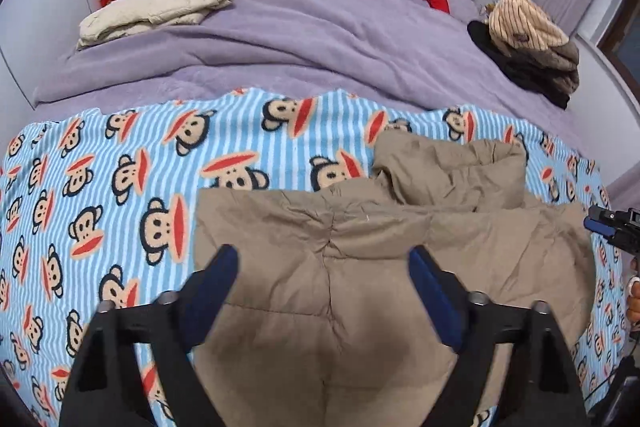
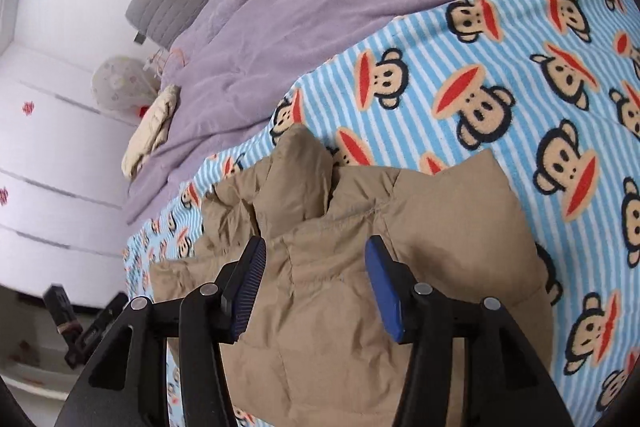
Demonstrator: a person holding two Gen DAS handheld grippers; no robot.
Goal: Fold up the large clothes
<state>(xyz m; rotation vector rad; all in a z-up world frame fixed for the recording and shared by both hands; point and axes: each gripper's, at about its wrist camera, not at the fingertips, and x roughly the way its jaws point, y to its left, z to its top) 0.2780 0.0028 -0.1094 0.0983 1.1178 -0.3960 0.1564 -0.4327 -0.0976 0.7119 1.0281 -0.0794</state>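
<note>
Here the tan padded jacket lies folded on the monkey-print blanket, beneath both pairs of fingers. The left gripper stands wide, empty. The right gripper is parted above the jacket's collar, holding nothing.

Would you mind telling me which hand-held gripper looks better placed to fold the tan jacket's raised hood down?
Probably the right hand-held gripper: its open jaws point at the tan jacket just below the hood. The left hand-held gripper hovers over the body, farther away.
</note>
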